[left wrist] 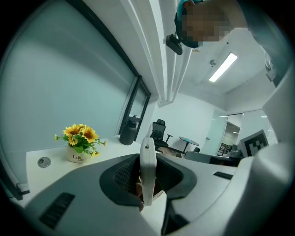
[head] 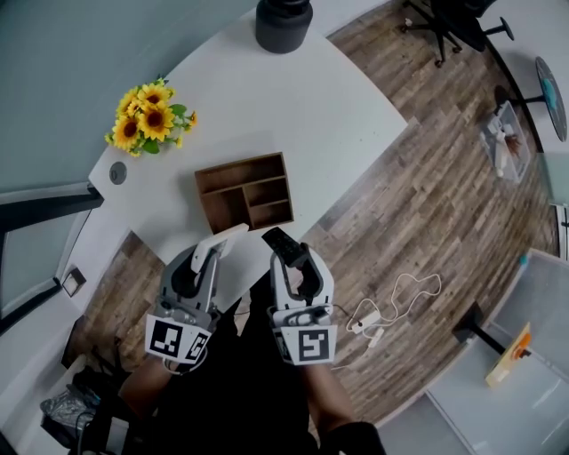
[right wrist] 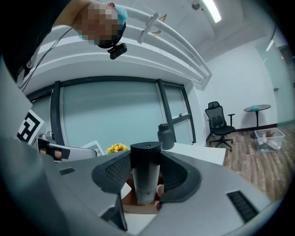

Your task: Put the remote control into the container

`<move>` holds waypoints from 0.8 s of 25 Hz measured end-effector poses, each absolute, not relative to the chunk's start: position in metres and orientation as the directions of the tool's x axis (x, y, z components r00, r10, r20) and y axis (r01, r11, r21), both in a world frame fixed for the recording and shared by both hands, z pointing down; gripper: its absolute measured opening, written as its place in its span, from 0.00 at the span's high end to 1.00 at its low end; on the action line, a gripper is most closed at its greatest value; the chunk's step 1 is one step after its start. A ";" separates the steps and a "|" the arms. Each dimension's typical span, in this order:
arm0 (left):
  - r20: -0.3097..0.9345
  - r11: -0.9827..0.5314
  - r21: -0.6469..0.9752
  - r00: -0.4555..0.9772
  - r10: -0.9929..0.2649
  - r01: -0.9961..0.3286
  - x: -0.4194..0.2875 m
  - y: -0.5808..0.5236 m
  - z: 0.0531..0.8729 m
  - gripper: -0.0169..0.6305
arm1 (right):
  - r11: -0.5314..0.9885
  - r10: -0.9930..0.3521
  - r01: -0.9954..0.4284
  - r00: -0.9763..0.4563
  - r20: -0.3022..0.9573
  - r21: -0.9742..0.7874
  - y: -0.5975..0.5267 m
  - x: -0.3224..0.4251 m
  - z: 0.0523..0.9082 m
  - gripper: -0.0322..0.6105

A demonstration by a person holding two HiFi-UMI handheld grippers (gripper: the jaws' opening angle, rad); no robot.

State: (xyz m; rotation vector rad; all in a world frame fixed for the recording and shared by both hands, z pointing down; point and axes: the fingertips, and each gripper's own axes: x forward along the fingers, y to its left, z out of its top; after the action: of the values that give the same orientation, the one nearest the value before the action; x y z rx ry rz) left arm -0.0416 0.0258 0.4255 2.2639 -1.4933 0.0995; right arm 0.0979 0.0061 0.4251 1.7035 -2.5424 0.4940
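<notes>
A wooden container (head: 244,189) with several compartments sits on the white table (head: 338,115). Just short of its near edge, my left gripper (head: 208,263) is shut on a white remote control (head: 222,241), whose tip points toward the container. Beside it, my right gripper (head: 294,264) is shut on a black remote control (head: 282,242). In the left gripper view the white remote (left wrist: 147,168) stands edge-on between the jaws of the left gripper (left wrist: 147,182). In the right gripper view the dark remote (right wrist: 146,173) is clamped in the right gripper (right wrist: 146,184), above the wooden container (right wrist: 138,207).
A pot of sunflowers (head: 149,118) stands left of the container, and a black jug (head: 284,22) at the table's far edge. A round cable port (head: 117,172) is near the flowers. White cables (head: 382,307) lie on the wood floor to the right. An office chair (head: 449,22) stands far right.
</notes>
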 end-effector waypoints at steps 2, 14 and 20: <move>0.290 -0.331 0.308 0.419 -0.860 -0.892 -0.041 0.022 0.426 0.83 | 0.348 -0.892 -0.907 -0.398 0.214 -0.237 0.002 0.098 0.428 0.66; 0.297 -0.317 0.321 0.412 -0.861 -0.893 -0.039 0.005 0.436 0.83 | 0.346 -0.888 -0.910 -0.396 0.233 -0.228 -0.015 0.101 0.450 0.66; 0.306 -0.311 0.326 0.411 -0.859 -0.893 -0.038 0.001 0.439 0.83 | 0.352 -0.885 -0.909 -0.401 0.237 -0.223 -0.021 0.100 0.458 0.66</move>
State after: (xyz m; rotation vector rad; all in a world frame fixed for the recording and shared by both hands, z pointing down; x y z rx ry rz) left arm -0.0381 0.0014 0.4389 2.2290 -1.4923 0.1038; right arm 0.1003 -0.0211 0.4577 1.6762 -2.5204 0.4925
